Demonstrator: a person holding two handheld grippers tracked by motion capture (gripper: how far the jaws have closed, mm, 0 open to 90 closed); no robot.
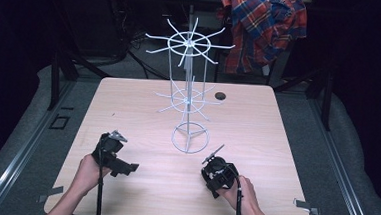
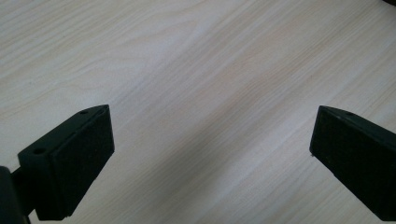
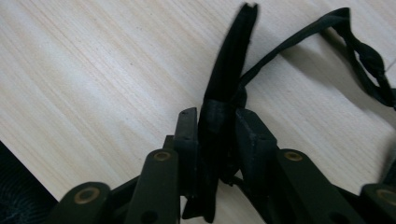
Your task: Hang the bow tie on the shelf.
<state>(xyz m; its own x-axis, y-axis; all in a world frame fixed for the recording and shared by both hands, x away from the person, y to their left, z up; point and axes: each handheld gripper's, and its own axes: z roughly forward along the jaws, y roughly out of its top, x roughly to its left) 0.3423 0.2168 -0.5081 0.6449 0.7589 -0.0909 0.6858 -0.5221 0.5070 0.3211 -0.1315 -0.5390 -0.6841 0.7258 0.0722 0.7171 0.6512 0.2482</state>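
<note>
A white wire display rack (image 1: 188, 100) with spoke-like hooks on two tiers stands upright at the table's middle. My right gripper (image 3: 217, 122) is shut on a flat black strap-like piece (image 3: 231, 60), which stands up between the pads. A thin black cord (image 3: 299, 42) runs from it across the wood to the upper right. In the high view the right gripper (image 1: 218, 173) sits low over the table, in front of and right of the rack's ring base. My left gripper (image 2: 210, 154) is open over bare wood with nothing between its pads; in the high view the left gripper (image 1: 117, 158) is near the front left.
The light wooden table (image 1: 256, 141) has a small round hole (image 1: 221, 96) behind the rack. A plaid shirt (image 1: 263, 27) hangs over a chair beyond the far edge. Dark floor and metal rails flank the table.
</note>
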